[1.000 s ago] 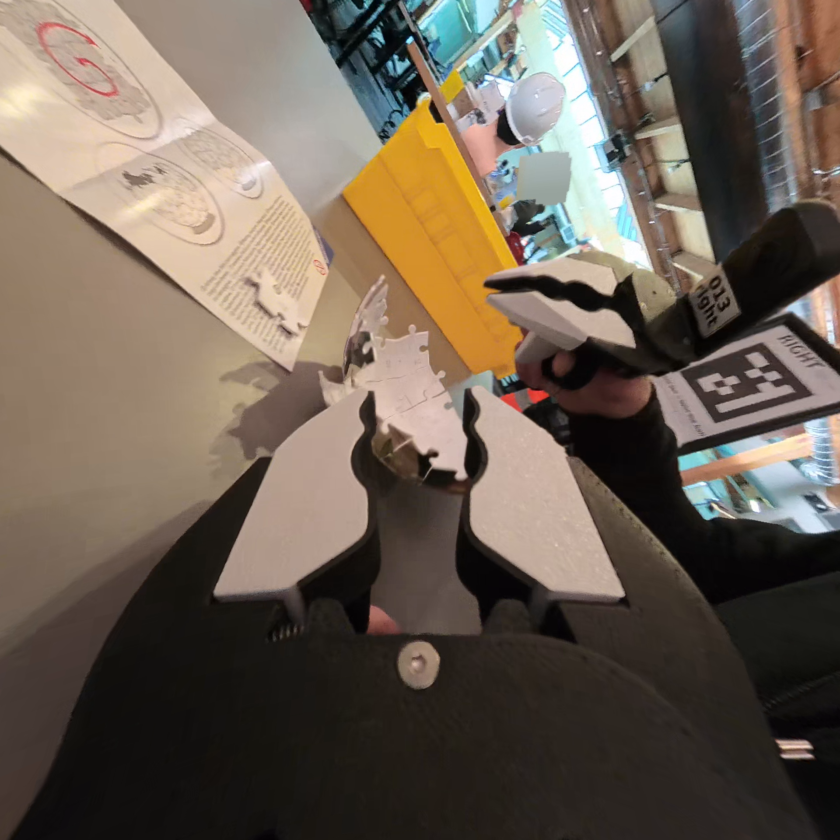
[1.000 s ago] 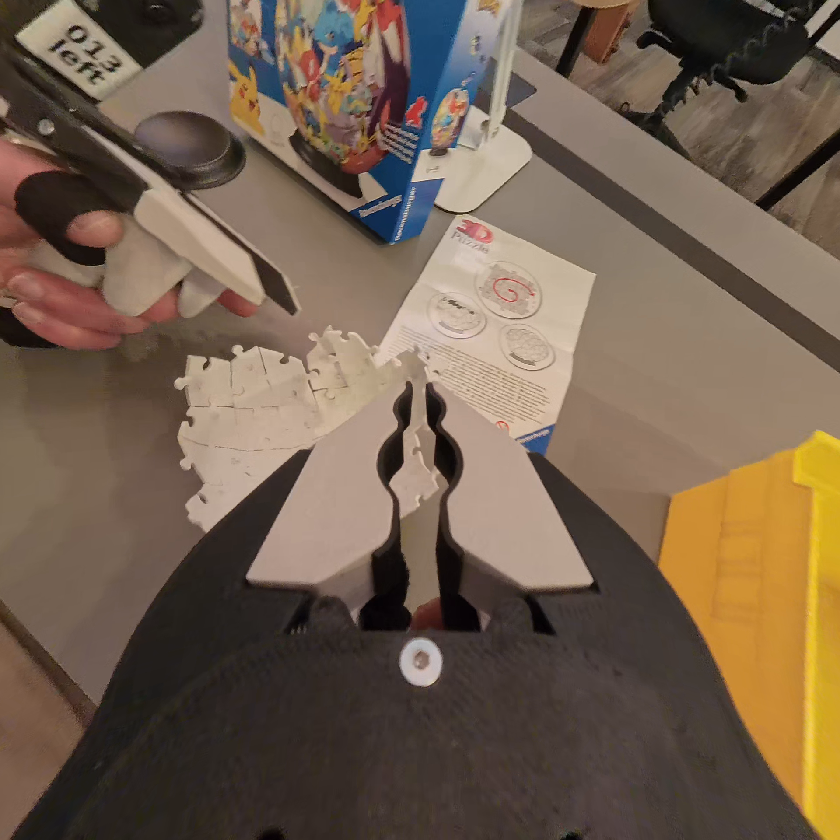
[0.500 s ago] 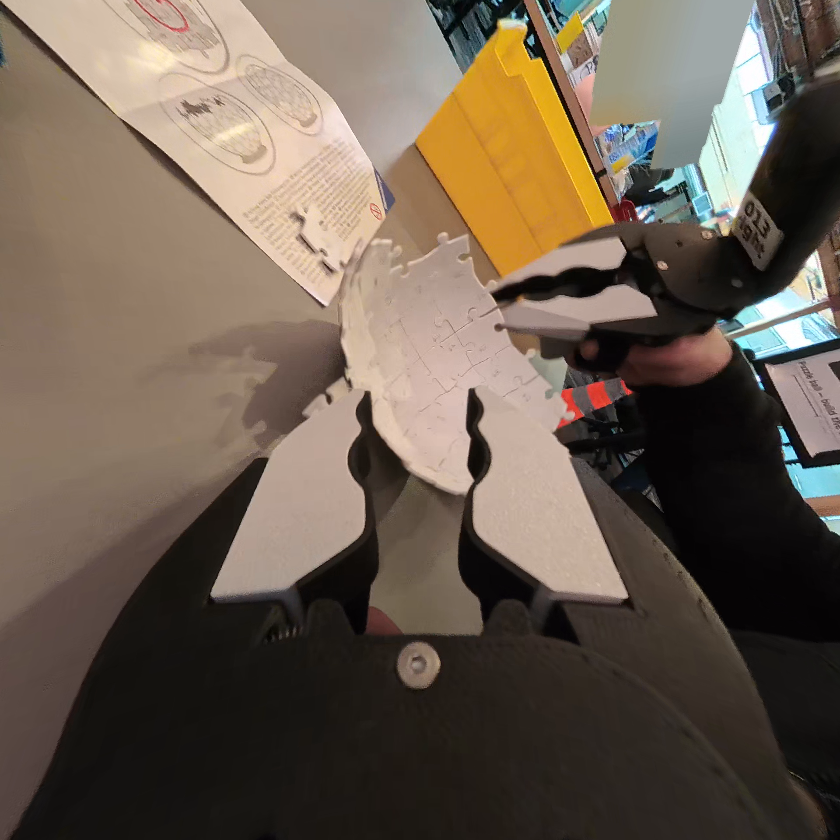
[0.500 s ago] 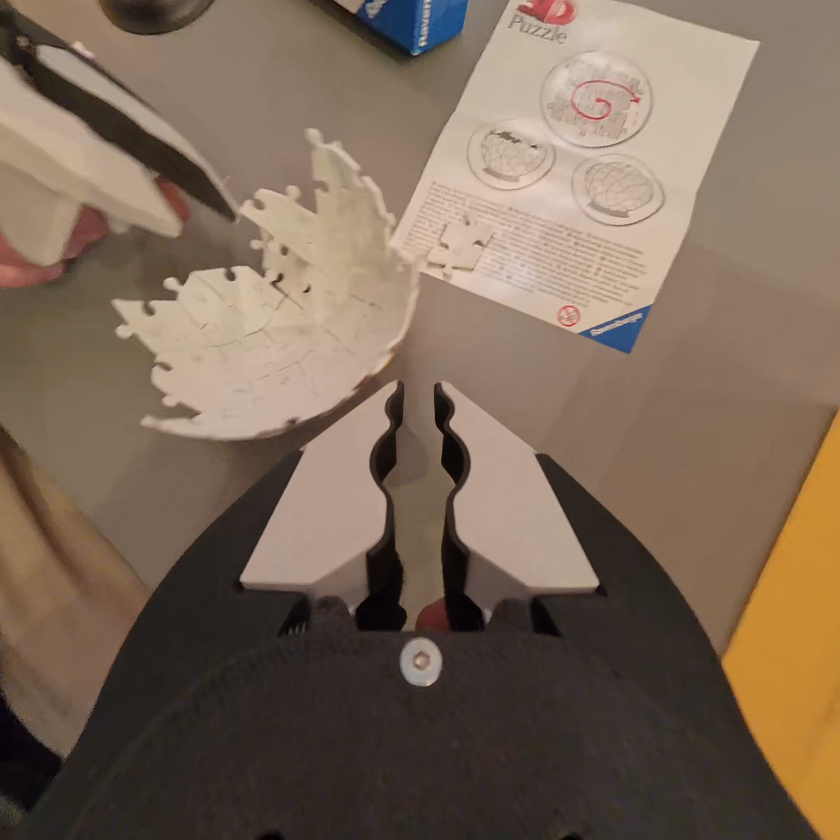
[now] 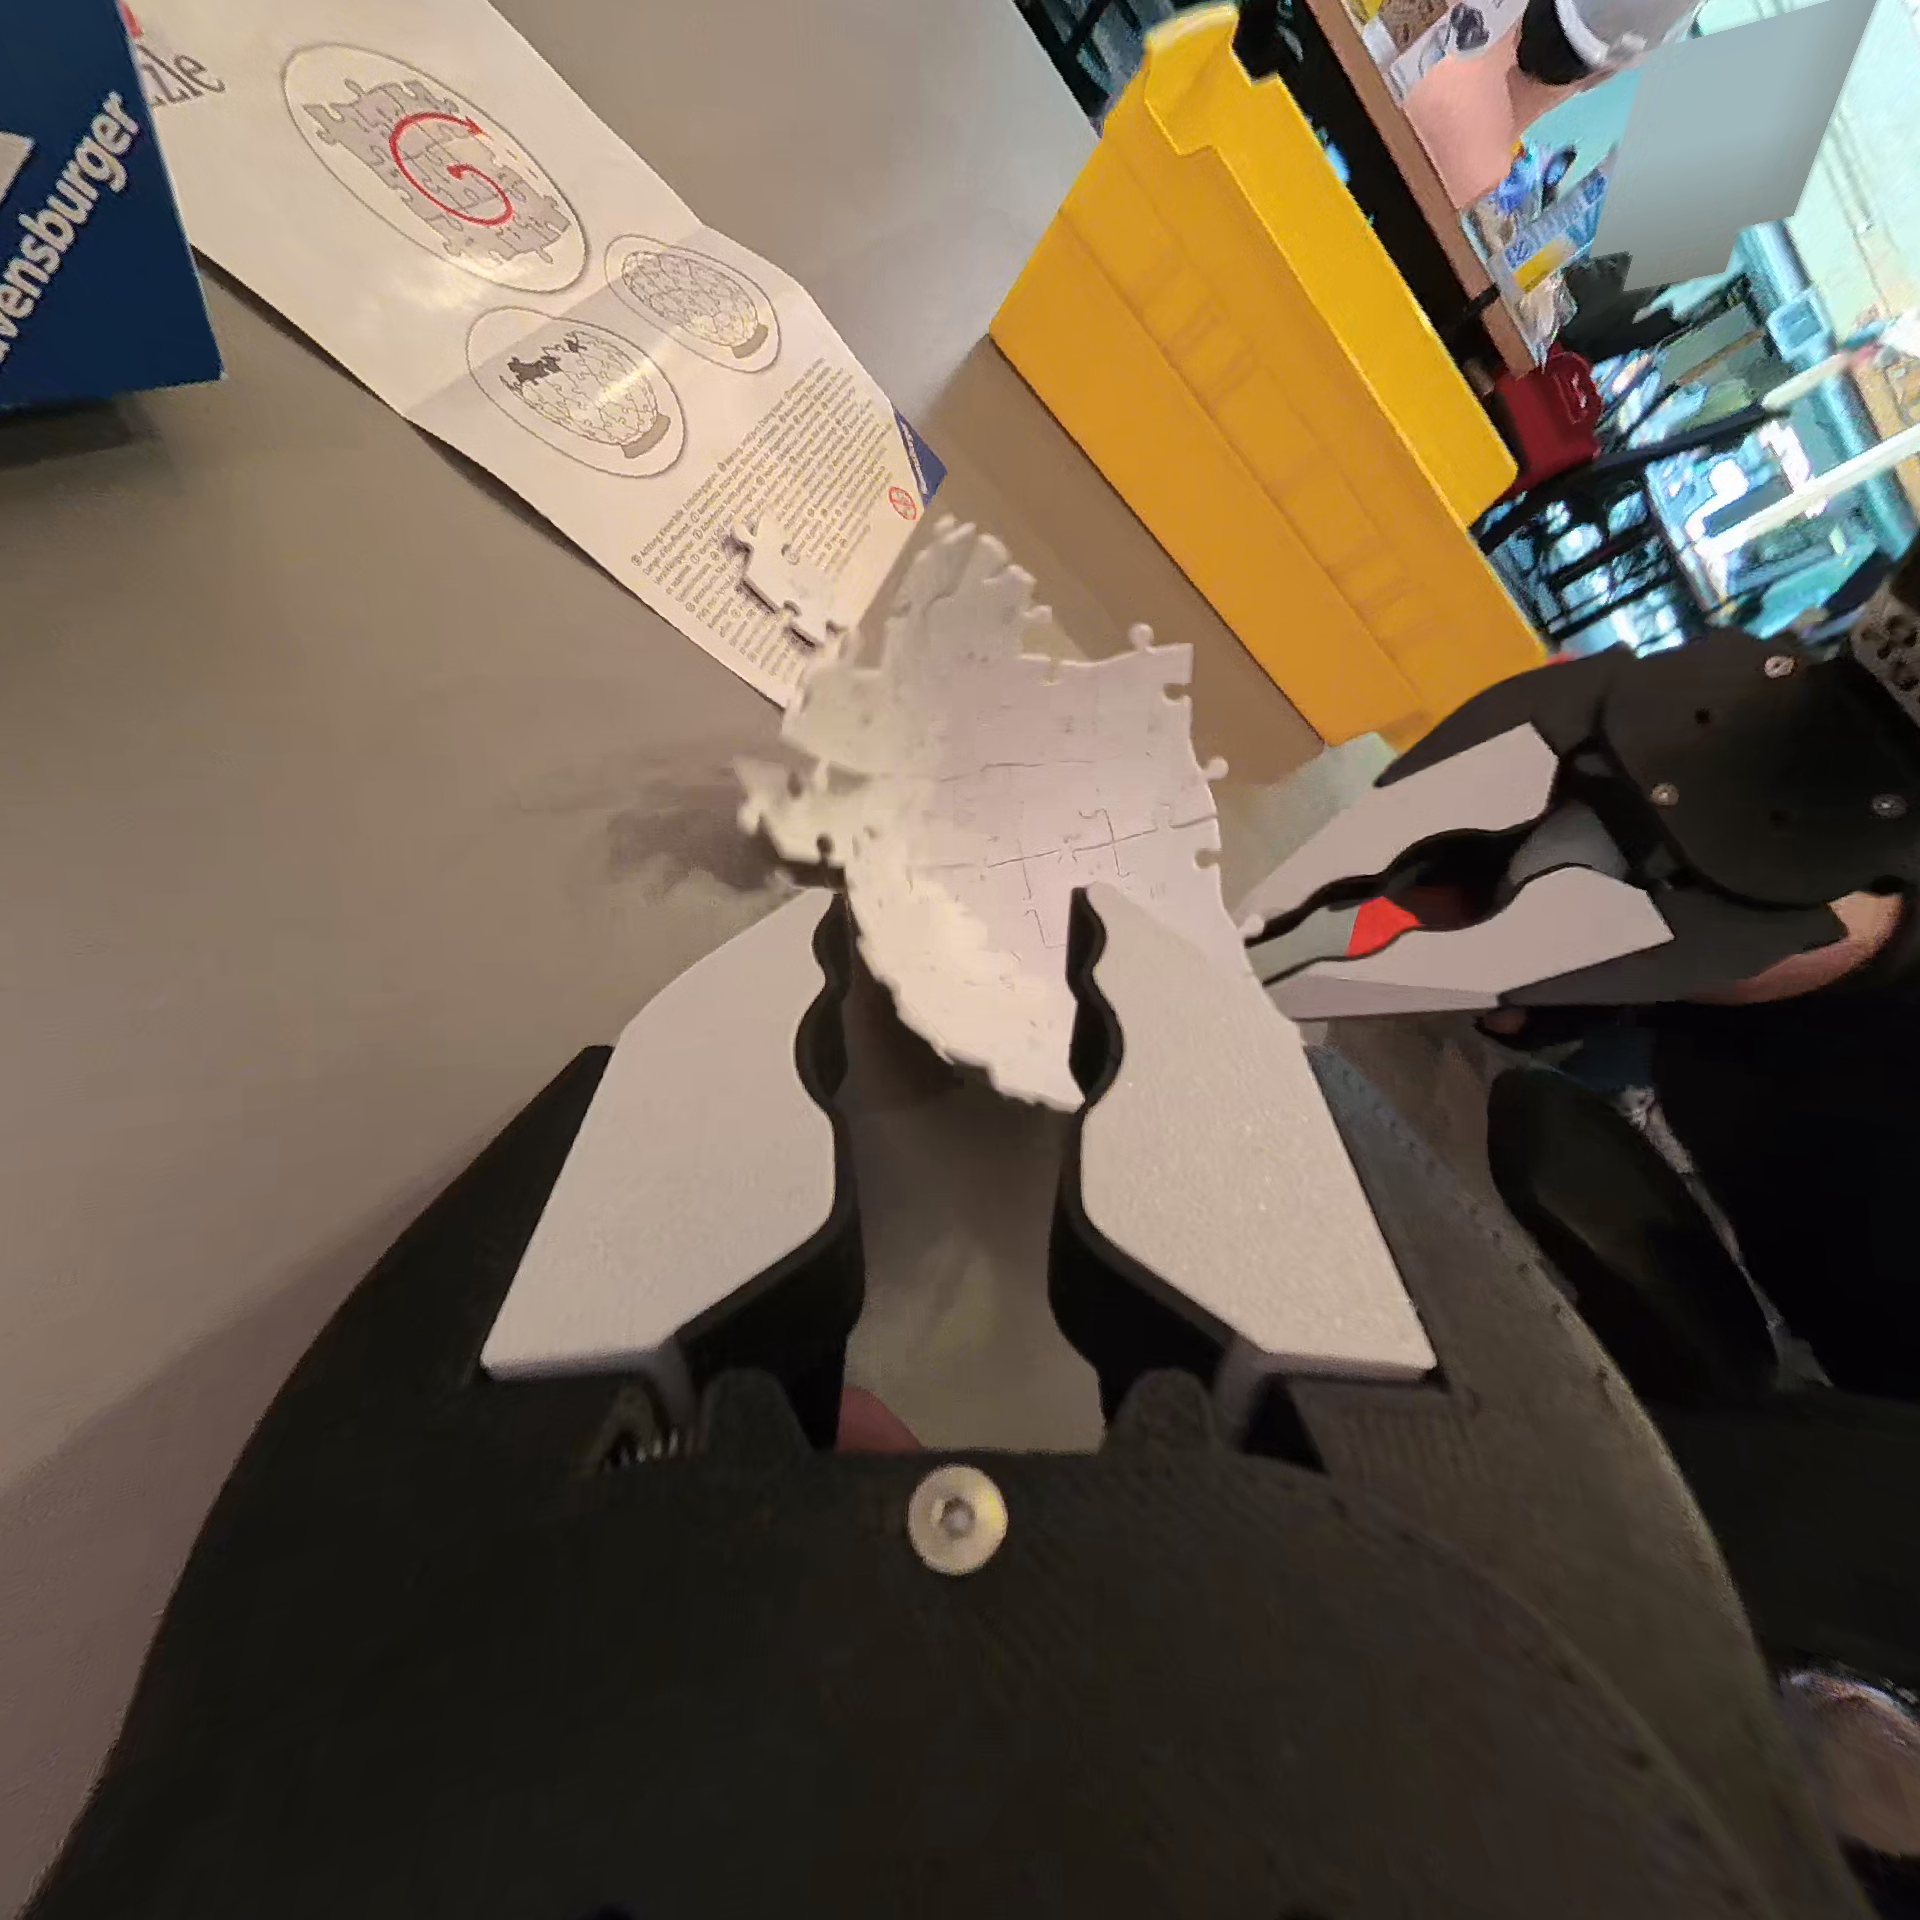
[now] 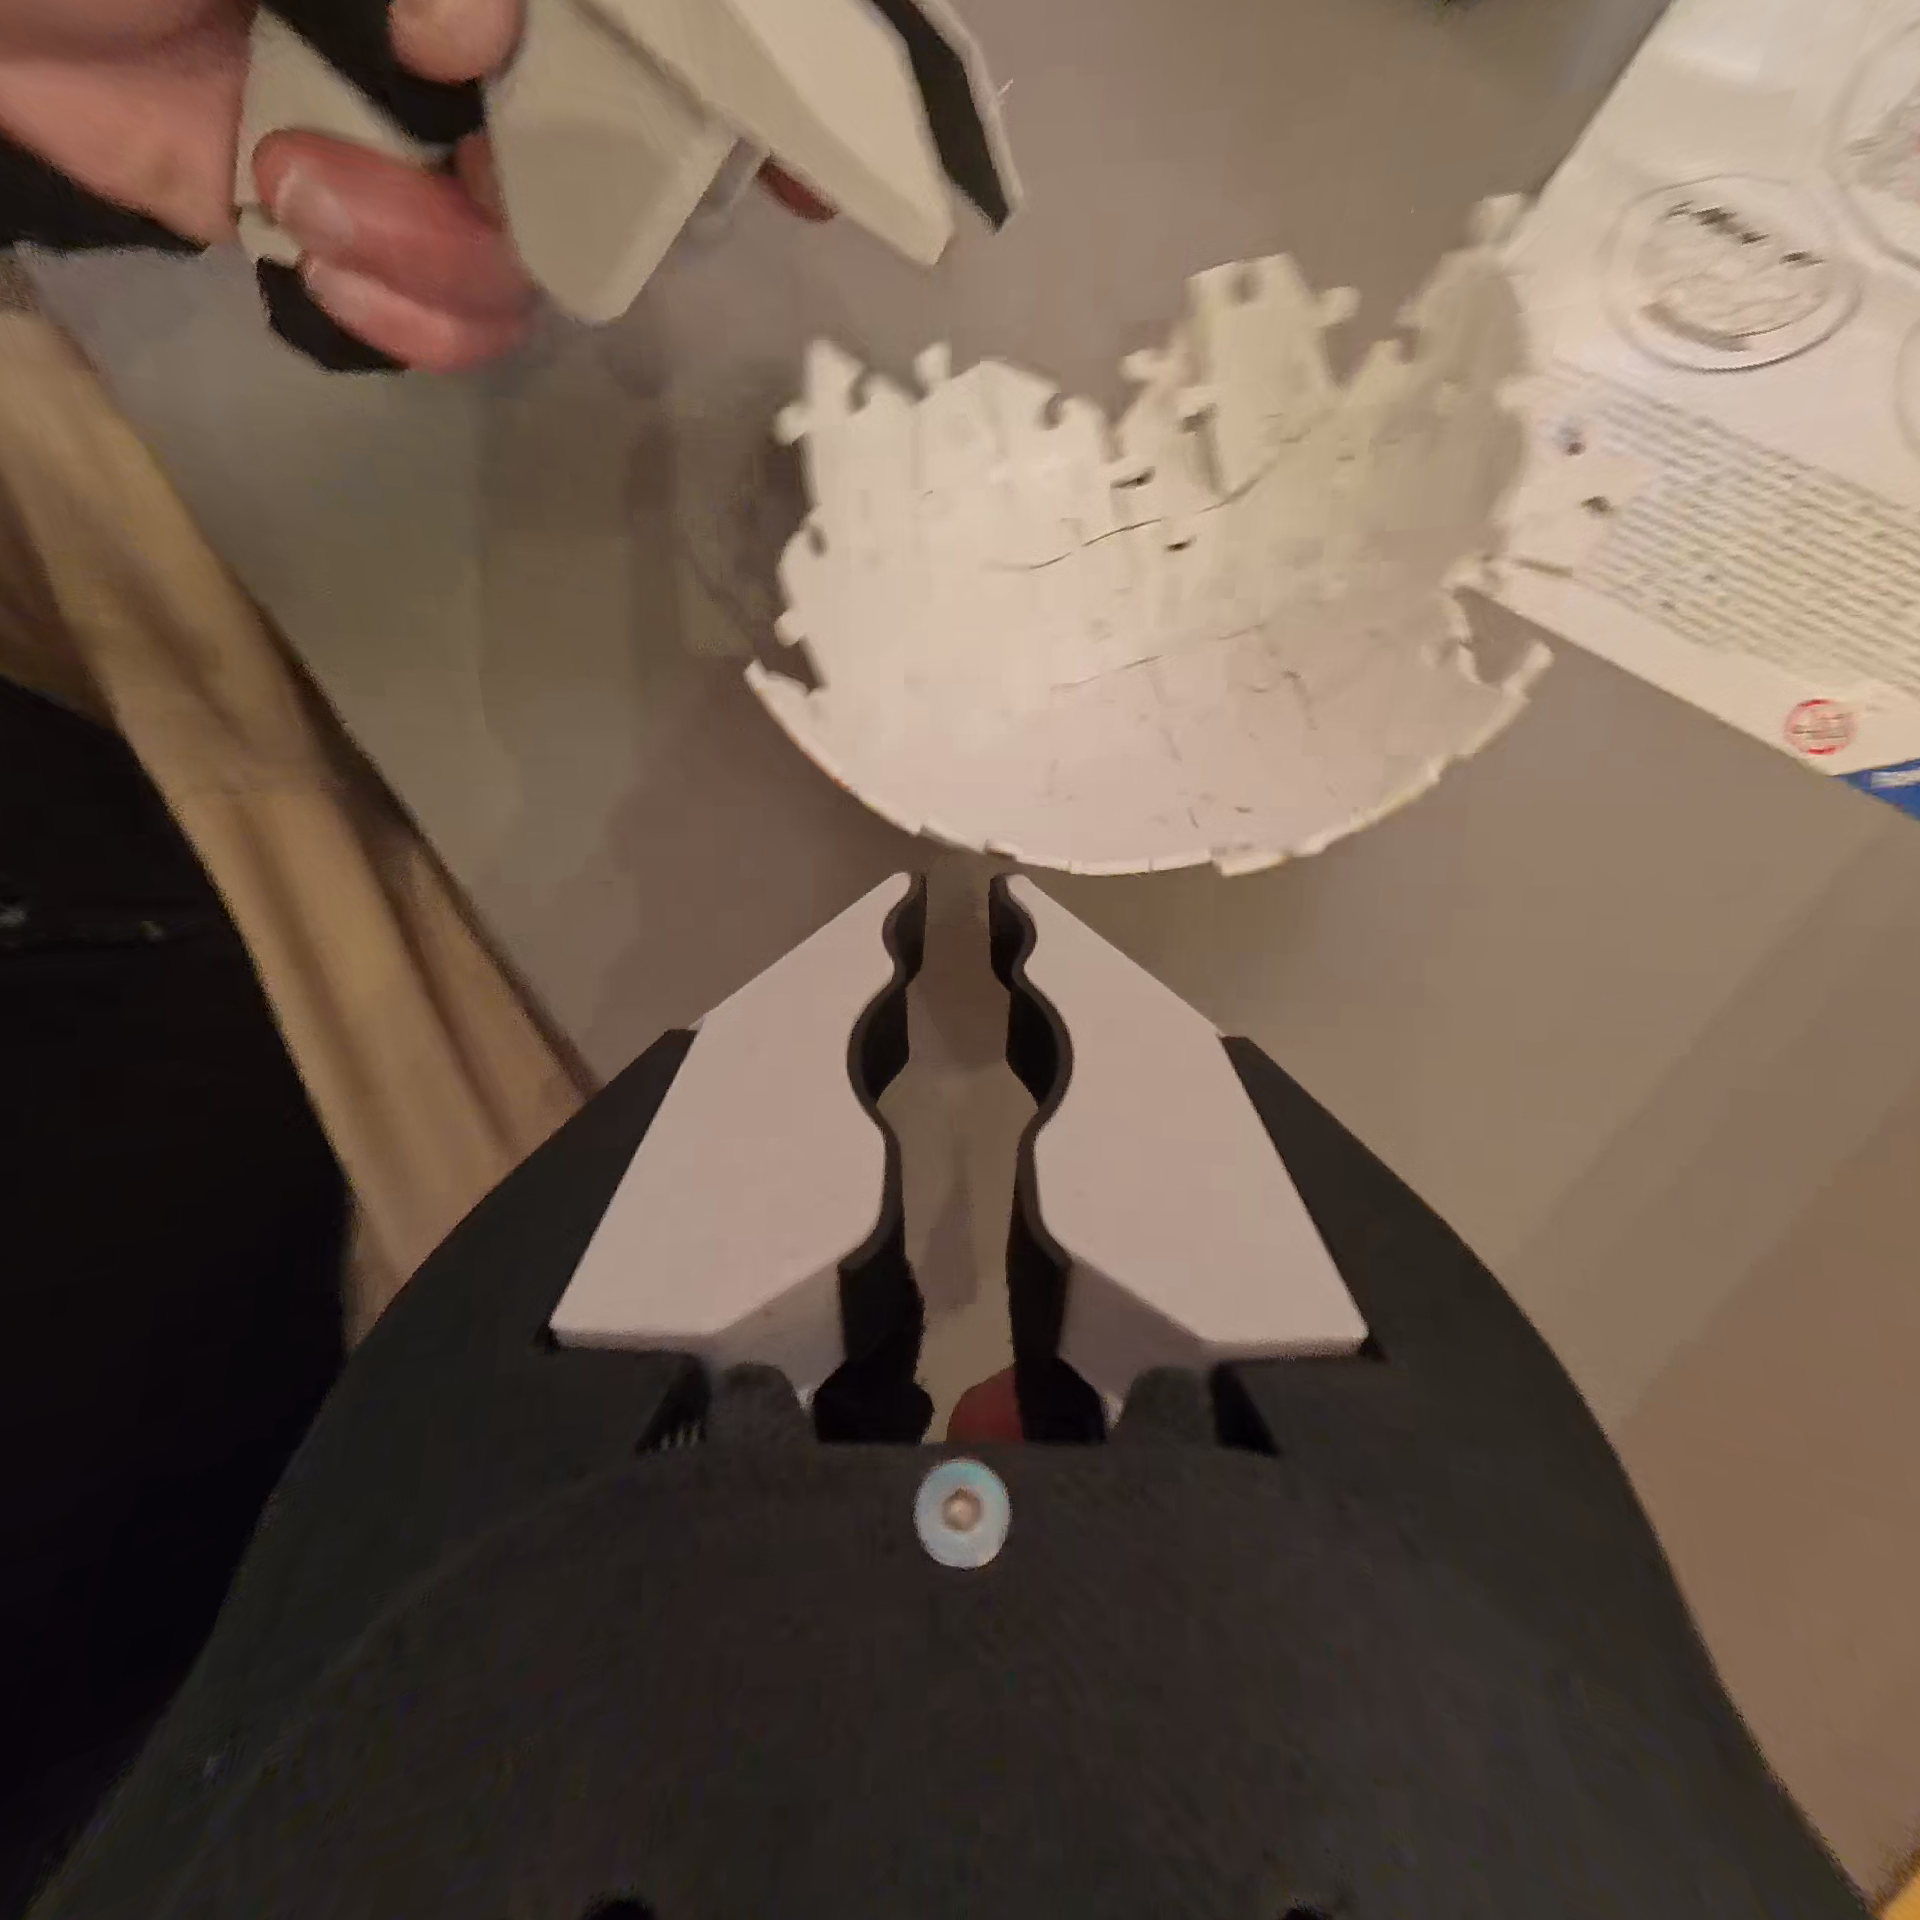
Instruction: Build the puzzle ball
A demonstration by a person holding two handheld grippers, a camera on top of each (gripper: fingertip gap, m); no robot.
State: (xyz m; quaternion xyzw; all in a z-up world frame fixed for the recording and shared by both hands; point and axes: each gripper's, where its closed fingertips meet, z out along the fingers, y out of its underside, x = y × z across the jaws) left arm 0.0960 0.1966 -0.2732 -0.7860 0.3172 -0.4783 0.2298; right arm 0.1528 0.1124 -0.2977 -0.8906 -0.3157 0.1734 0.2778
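Note:
The part-built puzzle ball is a white bowl-shaped shell [image 5: 997,790] of joined pieces. It rests on the grey table with its jagged rim up, and it also shows in the right wrist view [image 6: 1143,623]. My left gripper [image 5: 956,909] is open and empty, its fingertips on either side of the shell's near edge. From the right wrist view it [image 6: 935,156] hangs apart from the shell, up and to the left. My right gripper [image 6: 956,888] holds nothing, its jaws a narrow gap apart, tips just short of the shell's round underside. One loose white piece [image 5: 774,577] lies on the instruction sheet.
The instruction sheet [image 5: 520,312] lies beyond the shell and shows again in the right wrist view [image 6: 1714,436]. A yellow bin [image 5: 1247,364] stands at the table's far right. A blue puzzle box [image 5: 73,229] is at the far left. The table edge [image 6: 343,790] runs down the left. About 11 cm separates my left fingertips from my right.
One second ago my right gripper was shut on a puzzle piece. Now it is empty and close under the shell. The left gripper stayed open and swung so the sheet and box show.

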